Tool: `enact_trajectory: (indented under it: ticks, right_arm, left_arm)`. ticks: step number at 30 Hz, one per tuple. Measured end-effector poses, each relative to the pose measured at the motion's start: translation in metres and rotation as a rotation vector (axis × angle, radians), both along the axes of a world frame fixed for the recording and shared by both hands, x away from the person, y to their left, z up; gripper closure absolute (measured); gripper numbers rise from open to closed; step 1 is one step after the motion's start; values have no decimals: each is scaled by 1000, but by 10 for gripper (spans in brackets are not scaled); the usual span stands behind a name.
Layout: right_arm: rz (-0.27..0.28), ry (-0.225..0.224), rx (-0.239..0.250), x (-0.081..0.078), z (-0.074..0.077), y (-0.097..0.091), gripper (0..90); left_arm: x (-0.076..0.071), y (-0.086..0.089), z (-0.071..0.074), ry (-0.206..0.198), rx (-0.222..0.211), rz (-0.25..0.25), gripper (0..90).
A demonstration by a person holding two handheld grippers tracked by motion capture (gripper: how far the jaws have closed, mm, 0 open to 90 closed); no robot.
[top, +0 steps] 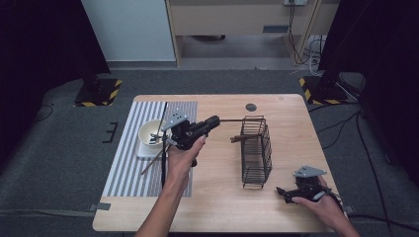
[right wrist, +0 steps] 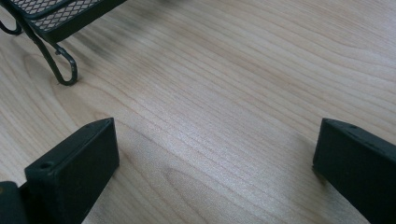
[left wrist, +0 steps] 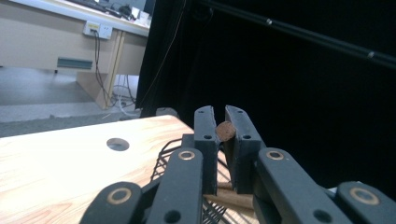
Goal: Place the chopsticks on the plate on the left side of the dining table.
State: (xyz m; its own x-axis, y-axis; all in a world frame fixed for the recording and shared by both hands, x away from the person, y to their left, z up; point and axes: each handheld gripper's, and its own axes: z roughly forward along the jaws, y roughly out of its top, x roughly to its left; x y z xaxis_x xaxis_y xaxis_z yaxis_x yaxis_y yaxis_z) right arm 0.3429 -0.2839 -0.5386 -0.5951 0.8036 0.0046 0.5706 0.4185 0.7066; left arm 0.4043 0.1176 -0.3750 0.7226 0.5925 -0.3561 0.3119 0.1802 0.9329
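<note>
My left gripper is held over the middle of the table and points right at a black wire basket. It is shut on a thin brown wooden stick that reaches level to the basket's top rim. In the left gripper view the stick's round end sits pinched between the jaws of the gripper, above the basket. A second brown stick lies inside the basket. My right gripper rests open at the front right, jaws wide over bare wood.
A white bowl holding utensils sits on a white square tray on a striped mat at the left. Another brown stick leans out over the mat. A round hole marks the table's back. The basket's foot stands near my right gripper.
</note>
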Motion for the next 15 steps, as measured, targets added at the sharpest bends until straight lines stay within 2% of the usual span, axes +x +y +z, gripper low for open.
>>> enact_trajectory:
  ticks: [3, 9, 11, 15]
  right_arm:
    - [-1, 1, 1, 0, 0, 0, 2]
    - [-1, 1, 1, 0, 0, 0, 2]
    - [-1, 1, 1, 0, 0, 0, 2]
    - [0, 2, 2, 0, 0, 0, 2]
  left_arm:
    - [1, 1, 1, -3, -40, 4, 832]
    - [1, 4, 3, -15, -44, 32, 832]
    - [0, 8, 5, -37, -38, 60, 832]
    - [-1, 17, 6, -46, -38, 88, 832]
